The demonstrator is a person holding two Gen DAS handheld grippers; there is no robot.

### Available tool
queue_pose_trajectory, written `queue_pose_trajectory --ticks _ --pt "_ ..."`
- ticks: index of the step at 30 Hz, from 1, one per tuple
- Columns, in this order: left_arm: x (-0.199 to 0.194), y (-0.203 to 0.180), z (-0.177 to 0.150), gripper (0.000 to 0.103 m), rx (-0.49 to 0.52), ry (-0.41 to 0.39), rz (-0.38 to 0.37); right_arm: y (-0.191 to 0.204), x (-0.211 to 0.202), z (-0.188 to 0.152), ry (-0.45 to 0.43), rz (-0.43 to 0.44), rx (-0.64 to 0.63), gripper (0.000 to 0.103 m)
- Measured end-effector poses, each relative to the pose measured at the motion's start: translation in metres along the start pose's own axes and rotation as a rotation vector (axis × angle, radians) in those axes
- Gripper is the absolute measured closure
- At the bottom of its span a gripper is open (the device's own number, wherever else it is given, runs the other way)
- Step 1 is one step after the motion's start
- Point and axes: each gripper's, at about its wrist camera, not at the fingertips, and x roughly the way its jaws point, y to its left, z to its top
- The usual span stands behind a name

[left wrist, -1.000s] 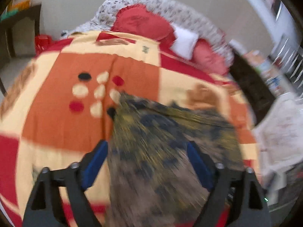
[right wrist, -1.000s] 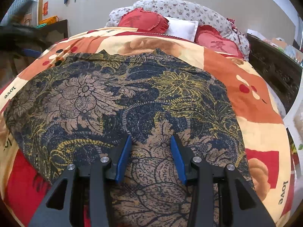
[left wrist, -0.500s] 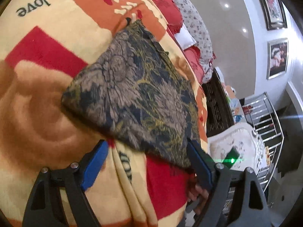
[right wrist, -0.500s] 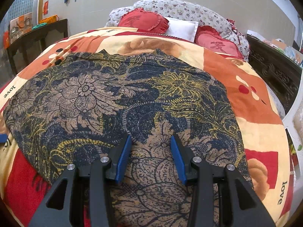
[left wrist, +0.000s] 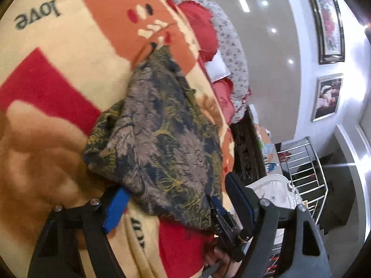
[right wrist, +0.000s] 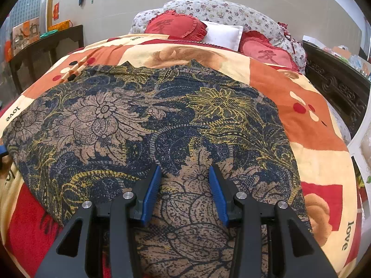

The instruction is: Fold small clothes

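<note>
A dark navy cloth (right wrist: 148, 125) printed with tan and yellow flowers lies spread flat on the bed's blanket, its near edge hanging toward the viewer.

A patchwork blanket (right wrist: 301, 97) in red, orange and cream covers the bed. Two red heart cushions (right wrist: 176, 26) (frilled edges) flank a white pillow (right wrist: 223, 34) against the flowered headboard (right wrist: 222, 11).
</note>
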Motion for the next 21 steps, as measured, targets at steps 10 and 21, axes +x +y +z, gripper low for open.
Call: queue_pose_trajectory --ticks 10,21 --pt "0.028 -0.002 -0.005 0.017 0.031 0.14 0.1 -0.001 0.0 0.0 0.0 0.003 0.002 0.059" --pt "0.017 0.025 0.004 0.075 -0.048 0.02 0.204 -0.001 0.0 -0.001 0.0 0.001 0.0 0.059"
